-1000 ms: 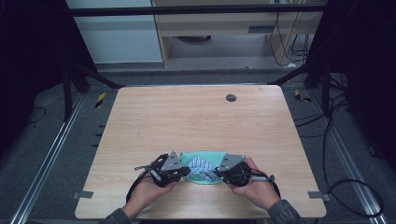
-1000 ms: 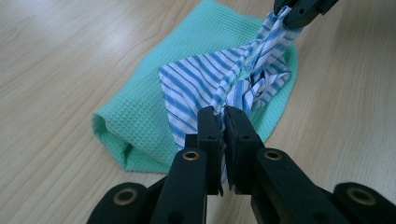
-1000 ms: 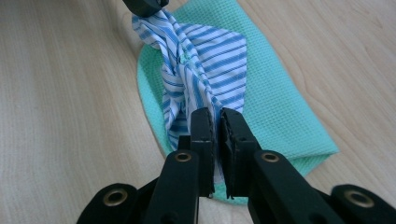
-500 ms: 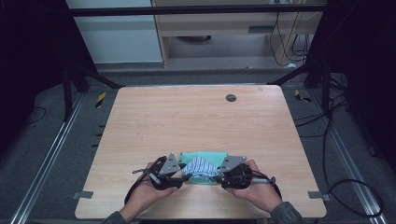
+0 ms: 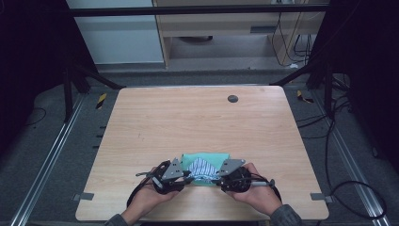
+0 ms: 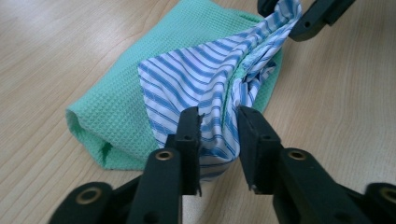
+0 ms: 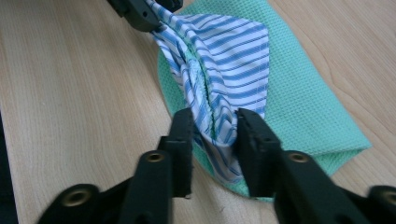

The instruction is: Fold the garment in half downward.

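We count one desk (image 5: 197, 122), wooden, with one dark round disc (image 5: 232, 98) near its far edge. On it lie two cloths: one green waffle-weave cloth (image 6: 154, 60) and one blue-and-white striped cloth (image 6: 196, 84) on top of it. We count two tools, the left tool (image 5: 187, 178) and the right tool (image 5: 217, 180), each with two black jaws, and two hands: left hand (image 5: 148, 197), right hand (image 5: 259, 193).

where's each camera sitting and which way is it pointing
High view: above the person's side, looking forward and down on the table; both hands, left tongs, right tongs.
Left gripper view: rides the left tongs, looking along its jaws at the striped cloth.
Right gripper view: rides the right tongs, facing the opposite way.
Shared: striped cloth on the green cloth; each gripper view shows the other tongs.
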Demonstrator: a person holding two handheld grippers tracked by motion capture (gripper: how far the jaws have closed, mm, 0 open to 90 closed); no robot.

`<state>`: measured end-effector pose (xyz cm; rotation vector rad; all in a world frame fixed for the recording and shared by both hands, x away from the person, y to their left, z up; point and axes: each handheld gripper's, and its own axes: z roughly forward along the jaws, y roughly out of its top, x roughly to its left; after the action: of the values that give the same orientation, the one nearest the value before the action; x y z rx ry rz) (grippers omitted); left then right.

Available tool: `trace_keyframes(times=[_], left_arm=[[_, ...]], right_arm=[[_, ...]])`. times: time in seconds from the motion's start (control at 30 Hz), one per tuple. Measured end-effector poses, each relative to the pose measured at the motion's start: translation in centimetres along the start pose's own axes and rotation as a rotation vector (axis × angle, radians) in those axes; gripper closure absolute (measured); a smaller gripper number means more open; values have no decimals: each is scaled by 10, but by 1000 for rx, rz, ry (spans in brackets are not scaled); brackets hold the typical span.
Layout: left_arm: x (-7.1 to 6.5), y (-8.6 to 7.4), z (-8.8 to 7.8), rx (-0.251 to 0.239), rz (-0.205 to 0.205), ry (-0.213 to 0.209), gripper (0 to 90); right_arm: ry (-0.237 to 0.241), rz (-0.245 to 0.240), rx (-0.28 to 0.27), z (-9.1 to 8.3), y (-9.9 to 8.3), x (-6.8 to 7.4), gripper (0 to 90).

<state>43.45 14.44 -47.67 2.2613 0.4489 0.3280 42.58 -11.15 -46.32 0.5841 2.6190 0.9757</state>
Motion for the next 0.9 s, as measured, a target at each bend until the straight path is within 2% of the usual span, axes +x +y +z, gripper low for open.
trace_keyframes(times=[0.03,0.07,0.1,0.13,0.3,0.43,0.67,0.9], left_arm=[[0,-1,0,-3,2,-3,737],[-2,-3,1,2,5,-9,795],[-2,-3,1,2,5,-9,817],[-3,-4,2,23,13,-22,835],[-6,-7,5,48,6,-39,855],[-7,-8,5,66,7,-49,861],[-15,-9,5,100,43,-65,861],[-15,-11,5,111,37,-77,861]], right_arm=[[0,0,0,0,0,0,709],[11,4,-11,1,-3,1,771],[13,4,-10,0,-4,1,785],[17,3,-11,1,-7,2,802],[38,-5,-4,3,-12,5,848],[52,-19,2,5,-14,9,861],[71,-76,50,6,-17,15,867],[71,-87,79,10,-17,17,868]])
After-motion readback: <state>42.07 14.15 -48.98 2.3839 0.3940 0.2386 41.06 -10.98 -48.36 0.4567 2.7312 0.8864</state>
